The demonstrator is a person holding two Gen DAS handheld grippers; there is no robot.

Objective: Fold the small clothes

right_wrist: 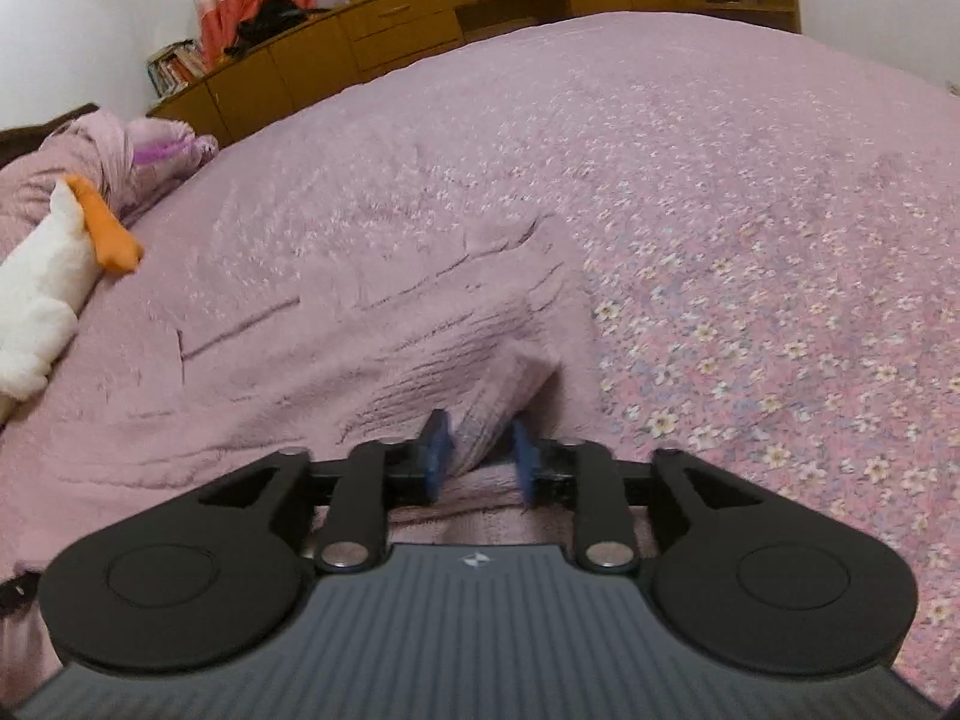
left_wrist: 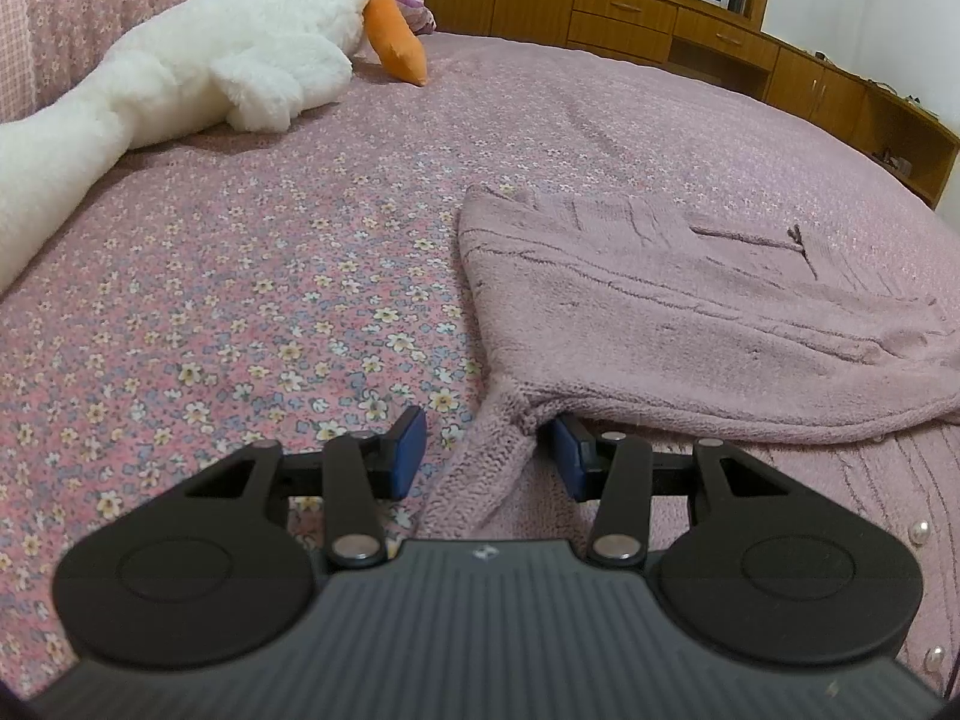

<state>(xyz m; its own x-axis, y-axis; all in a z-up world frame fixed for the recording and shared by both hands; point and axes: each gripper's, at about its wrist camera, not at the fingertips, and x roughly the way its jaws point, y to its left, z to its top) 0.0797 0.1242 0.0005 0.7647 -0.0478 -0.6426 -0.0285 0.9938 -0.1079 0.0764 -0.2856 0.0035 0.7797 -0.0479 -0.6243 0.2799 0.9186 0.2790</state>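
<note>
A small mauve knitted cardigan [left_wrist: 678, 312] lies on the floral bedspread, folded over on itself, with pearl buttons at the lower right. My left gripper [left_wrist: 489, 456] is open; a bunched corner of the cardigan lies between its blue pads, which stand apart from it. In the right wrist view the cardigan [right_wrist: 372, 348] spreads to the left. My right gripper [right_wrist: 480, 456] has its blue pads close around a raised fold of the cardigan's edge and holds it.
A white plush goose [left_wrist: 198, 72] with an orange beak lies at the far left of the bed; it also shows in the right wrist view [right_wrist: 42, 294]. Wooden cabinets [left_wrist: 630, 18] run along the far side of the bed. The pink floral bedspread [right_wrist: 750, 240] stretches right.
</note>
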